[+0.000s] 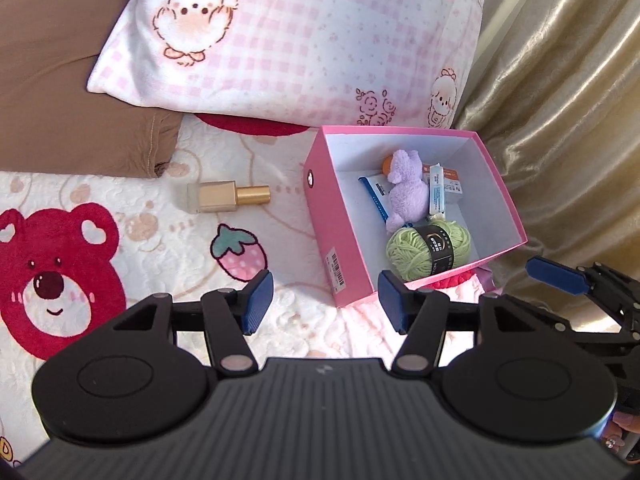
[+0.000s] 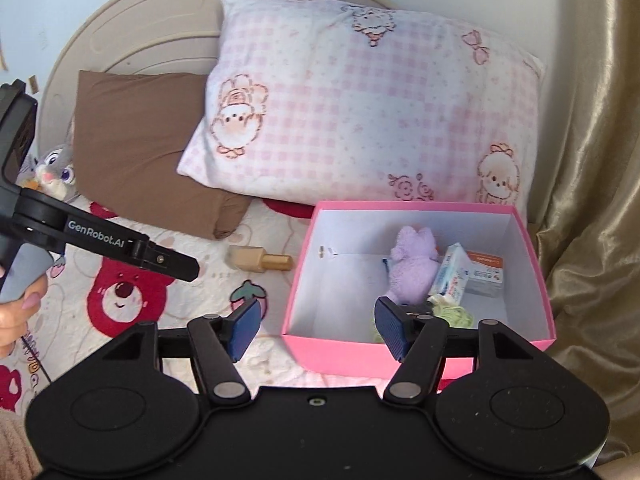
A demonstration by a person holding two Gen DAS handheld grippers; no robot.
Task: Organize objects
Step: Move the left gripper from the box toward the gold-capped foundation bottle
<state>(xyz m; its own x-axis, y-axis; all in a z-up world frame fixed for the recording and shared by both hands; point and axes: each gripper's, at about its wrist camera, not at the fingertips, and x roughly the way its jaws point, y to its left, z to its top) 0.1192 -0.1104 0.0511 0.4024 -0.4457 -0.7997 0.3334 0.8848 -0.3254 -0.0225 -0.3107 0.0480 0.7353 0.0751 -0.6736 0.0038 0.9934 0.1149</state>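
A pink box [image 1: 320, 208] [image 2: 420, 354] stands open on the bed. Inside lie a purple plush [image 1: 406, 188] [image 2: 412, 272], a green yarn ball [image 1: 428, 250] [image 2: 456, 314], a white tube [image 1: 437, 194] and small cartons [image 2: 486, 274]. A gold perfume bottle [image 1: 226, 197] [image 2: 260, 260] lies on its side on the blanket, left of the box. My left gripper [image 1: 326, 302] hovers open over the box's near left corner, with nothing between its pads. My right gripper [image 2: 319, 328] hangs open above the box's front wall, also empty.
A pink checked pillow [image 2: 360, 112] and a brown pillow [image 2: 136, 140] lie behind the box. A gold curtain [image 1: 560, 100] hangs on the right. A grey bunny toy [image 2: 54, 172] sits far left. A hand [image 2: 16, 308] grips the left tool's black housing [image 2: 100, 236]. A bear-print blanket [image 1: 60, 280] covers the bed.
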